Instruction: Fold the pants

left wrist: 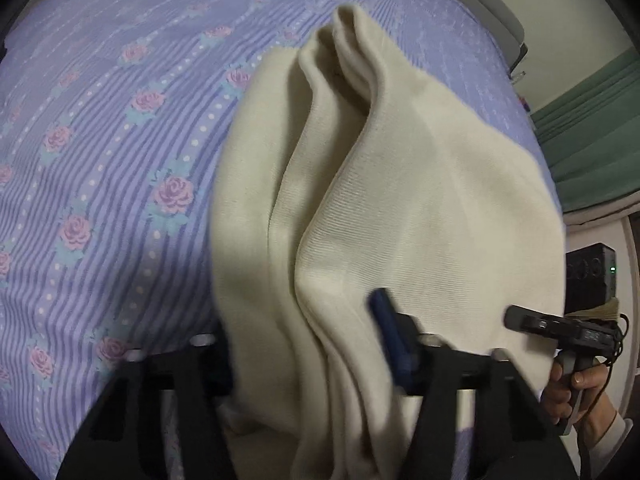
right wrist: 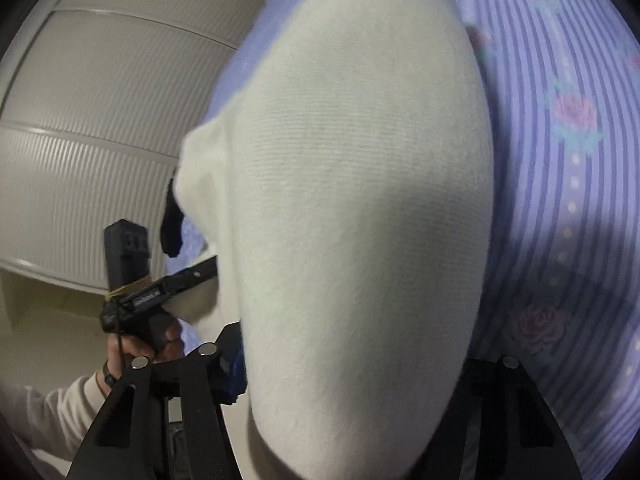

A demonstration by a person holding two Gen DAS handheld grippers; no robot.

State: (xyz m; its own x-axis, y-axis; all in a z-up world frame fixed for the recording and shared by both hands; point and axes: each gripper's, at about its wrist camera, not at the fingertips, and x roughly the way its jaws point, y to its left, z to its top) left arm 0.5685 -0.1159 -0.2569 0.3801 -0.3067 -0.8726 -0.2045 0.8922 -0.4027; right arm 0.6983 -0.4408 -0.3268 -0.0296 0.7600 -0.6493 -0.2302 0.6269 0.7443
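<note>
The cream knit pants (left wrist: 380, 208) hang in long folds from both grippers above the bed. My left gripper (left wrist: 316, 364) is shut on the pants' near edge; one blue fingertip (left wrist: 390, 336) shows, the other is under the cloth. In the right wrist view the pants (right wrist: 352, 220) drape over my right gripper (right wrist: 352, 376), which is shut on the cloth with its fingers mostly hidden. The right gripper also shows in the left wrist view (left wrist: 560, 326), and the left gripper shows at the left of the right wrist view (right wrist: 160, 288).
A purple striped bedsheet with pink roses (left wrist: 112, 184) covers the bed under the pants. A green curtain (left wrist: 592, 136) hangs at the right. White ribbed wardrobe doors (right wrist: 100, 120) stand beside the bed.
</note>
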